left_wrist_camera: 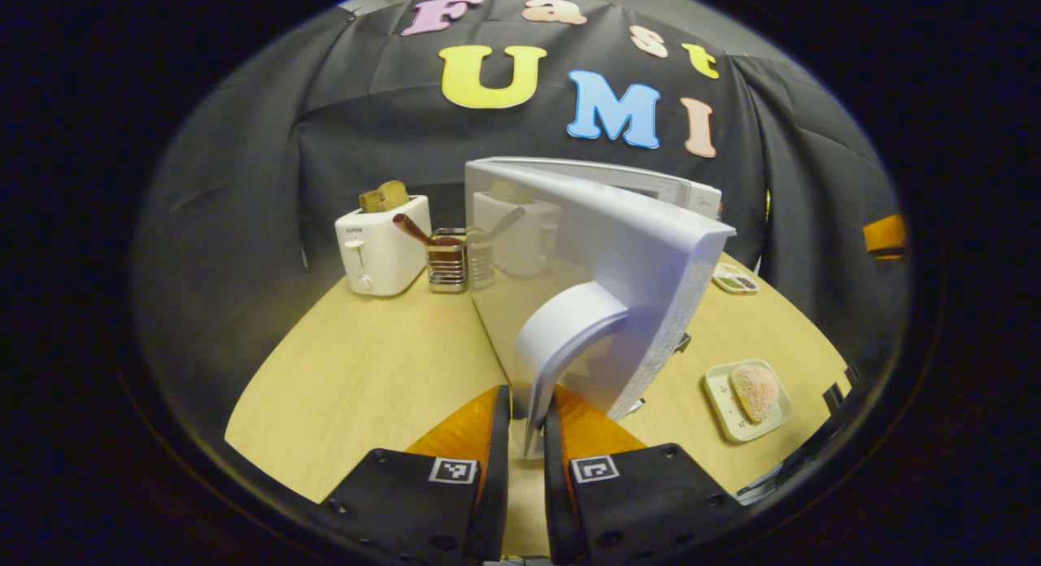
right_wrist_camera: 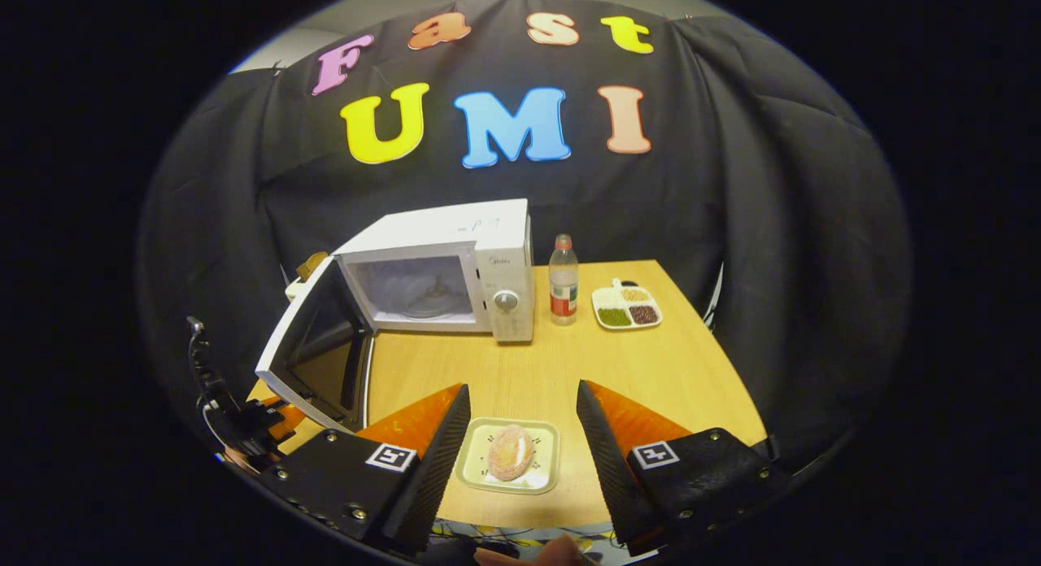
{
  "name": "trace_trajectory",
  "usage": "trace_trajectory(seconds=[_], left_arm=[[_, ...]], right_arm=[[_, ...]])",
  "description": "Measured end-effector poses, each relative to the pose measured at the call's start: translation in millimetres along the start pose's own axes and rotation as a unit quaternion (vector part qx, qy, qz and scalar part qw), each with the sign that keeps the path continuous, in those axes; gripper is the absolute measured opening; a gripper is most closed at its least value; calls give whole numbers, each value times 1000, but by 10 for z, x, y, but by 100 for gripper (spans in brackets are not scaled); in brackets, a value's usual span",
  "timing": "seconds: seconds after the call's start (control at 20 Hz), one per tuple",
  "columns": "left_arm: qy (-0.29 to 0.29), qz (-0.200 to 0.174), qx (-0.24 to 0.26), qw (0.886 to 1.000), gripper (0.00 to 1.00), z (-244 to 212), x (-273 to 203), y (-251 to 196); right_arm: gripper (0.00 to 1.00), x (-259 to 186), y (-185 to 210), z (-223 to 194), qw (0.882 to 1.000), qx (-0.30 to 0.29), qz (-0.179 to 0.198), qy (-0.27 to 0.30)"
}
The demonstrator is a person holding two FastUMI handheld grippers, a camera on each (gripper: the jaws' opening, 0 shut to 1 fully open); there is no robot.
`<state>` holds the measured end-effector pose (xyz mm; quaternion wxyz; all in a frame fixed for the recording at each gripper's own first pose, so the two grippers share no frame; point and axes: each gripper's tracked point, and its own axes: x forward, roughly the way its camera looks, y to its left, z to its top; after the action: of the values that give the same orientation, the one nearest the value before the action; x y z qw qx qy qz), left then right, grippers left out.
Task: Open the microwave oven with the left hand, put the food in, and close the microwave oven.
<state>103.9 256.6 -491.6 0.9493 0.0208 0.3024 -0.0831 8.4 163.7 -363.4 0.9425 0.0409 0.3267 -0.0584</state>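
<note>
Left tool is gripping the handle of the opened microwave while right tool (spread wide, empty) is nearing the food tray.

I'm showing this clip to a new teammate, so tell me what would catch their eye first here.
The white microwave oven at the back of the wooden table stands with its door swung wide open, and the left gripper is closed on the door's handle. Nearer the front edge, a round pink bun lies on a small tray, framed between the open fingers of the right gripper.
</note>
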Motion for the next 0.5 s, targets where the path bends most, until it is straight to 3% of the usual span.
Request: trace_trajectory(seconds=[0.15,0.4,0.5], left_arm=[[-10,8,5,1000,26,27,-123,190],[-12,38,-56,998,30,40,-483,549],[-22,62,-55,996,24,101,-713,680]], right_arm=[[81,388,82,-391,998,11,-7,64],[81,828,160,-968,990,5,-9,139],[82,1011,203,-1109,988,-5,-7,157]])
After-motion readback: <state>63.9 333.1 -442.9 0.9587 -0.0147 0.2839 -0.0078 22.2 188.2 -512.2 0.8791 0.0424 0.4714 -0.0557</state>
